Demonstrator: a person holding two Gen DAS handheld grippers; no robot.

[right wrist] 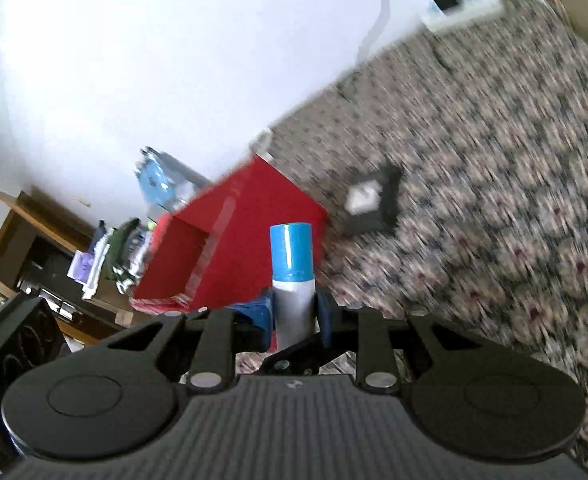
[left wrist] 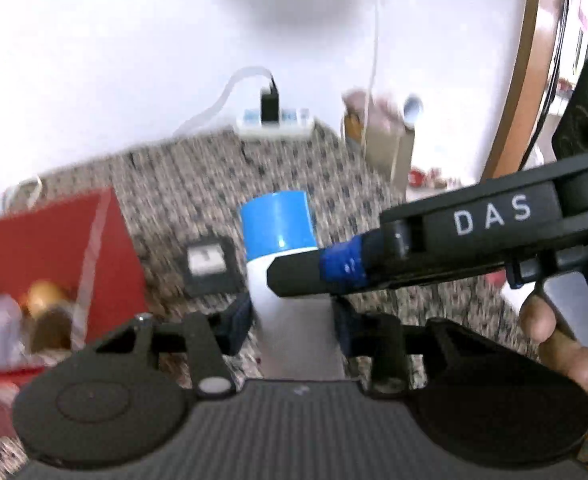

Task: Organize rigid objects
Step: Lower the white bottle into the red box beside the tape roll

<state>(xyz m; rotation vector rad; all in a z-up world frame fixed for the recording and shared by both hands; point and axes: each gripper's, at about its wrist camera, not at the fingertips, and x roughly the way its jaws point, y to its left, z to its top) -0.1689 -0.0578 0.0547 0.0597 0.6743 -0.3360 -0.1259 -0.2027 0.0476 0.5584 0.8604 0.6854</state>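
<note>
A white spray can with a blue cap (left wrist: 278,236) stands between the fingers of my left gripper (left wrist: 292,320), which is shut on its body. My right gripper (right wrist: 294,312) is also shut on the same can (right wrist: 292,264), just below the cap. In the left wrist view the right gripper's black finger with blue tape (left wrist: 318,272) crosses in front of the can from the right. A red box (left wrist: 54,248) lies to the left with several small items inside; it also shows in the right wrist view (right wrist: 230,248), open toward the left.
A patterned cloth (right wrist: 494,200) covers the surface. A small black square object with a white middle (left wrist: 208,264) lies behind the can. A white power strip with a black plug (left wrist: 274,120) sits at the back by the wall. A round mirror's wooden rim (left wrist: 522,80) is at right.
</note>
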